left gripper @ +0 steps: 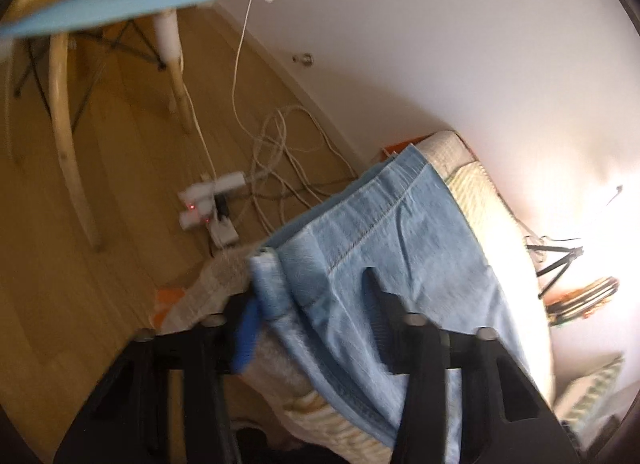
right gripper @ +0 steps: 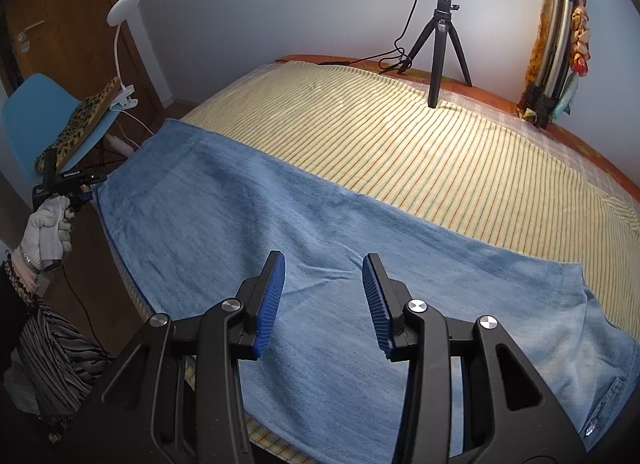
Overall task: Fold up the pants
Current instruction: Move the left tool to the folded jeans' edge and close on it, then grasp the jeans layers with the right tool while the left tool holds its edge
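Observation:
Light blue denim pants (right gripper: 312,232) lie flat along the near side of a bed with a striped yellow sheet (right gripper: 420,136). The waist end is at the right (right gripper: 592,352), the leg hems at the left bed edge (right gripper: 116,184). My right gripper (right gripper: 324,300) is open and empty, hovering over the middle of the pants. My left gripper (right gripper: 86,196) is at the left bed edge by the hems. In the left wrist view the left gripper (left gripper: 312,304) has the hem fabric (left gripper: 360,232) draped between its fingers; the grip itself is blurred.
A ring light on a black tripod (right gripper: 444,36) stands at the bed's far side. A blue chair (right gripper: 44,116) with a leopard-print cushion and a clip lamp (right gripper: 124,8) stands left of the bed. Cables and a power strip (left gripper: 212,204) lie on the wooden floor.

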Available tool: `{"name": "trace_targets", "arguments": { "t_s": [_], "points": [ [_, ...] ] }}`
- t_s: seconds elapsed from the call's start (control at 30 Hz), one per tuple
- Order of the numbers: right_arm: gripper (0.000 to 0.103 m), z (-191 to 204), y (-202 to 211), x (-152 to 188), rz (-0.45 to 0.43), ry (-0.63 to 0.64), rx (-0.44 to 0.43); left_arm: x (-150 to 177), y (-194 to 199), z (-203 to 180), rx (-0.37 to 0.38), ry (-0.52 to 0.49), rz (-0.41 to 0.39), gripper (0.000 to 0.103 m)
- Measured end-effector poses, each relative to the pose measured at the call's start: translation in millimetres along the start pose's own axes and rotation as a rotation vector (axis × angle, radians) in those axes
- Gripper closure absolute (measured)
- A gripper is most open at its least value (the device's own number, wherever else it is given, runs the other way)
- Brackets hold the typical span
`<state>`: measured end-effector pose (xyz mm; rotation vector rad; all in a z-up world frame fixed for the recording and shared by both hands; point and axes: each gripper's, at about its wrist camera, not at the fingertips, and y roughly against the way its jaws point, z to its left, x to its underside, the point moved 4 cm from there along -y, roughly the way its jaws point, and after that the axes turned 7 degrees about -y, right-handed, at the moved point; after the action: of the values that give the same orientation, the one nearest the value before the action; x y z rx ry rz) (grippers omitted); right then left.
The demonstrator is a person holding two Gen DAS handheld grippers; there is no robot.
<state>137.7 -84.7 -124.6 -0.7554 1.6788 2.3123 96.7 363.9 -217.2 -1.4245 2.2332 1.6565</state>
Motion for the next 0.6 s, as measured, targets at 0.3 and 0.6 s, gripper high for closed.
{"name": "trace_targets", "arguments": {
  "t_s": [0.3,0.6],
  "points": [
    [0.061,-1,-13,-2,0.041,-0.012,-0.005,-5,19,-54,0.013,-0.241,-0.129,0.092],
    [0.043,56,-57,-35,0.123,0.017,-0.171,27,31,-105,0.146,-0.415,-0.124,0.093]
  ]
}}
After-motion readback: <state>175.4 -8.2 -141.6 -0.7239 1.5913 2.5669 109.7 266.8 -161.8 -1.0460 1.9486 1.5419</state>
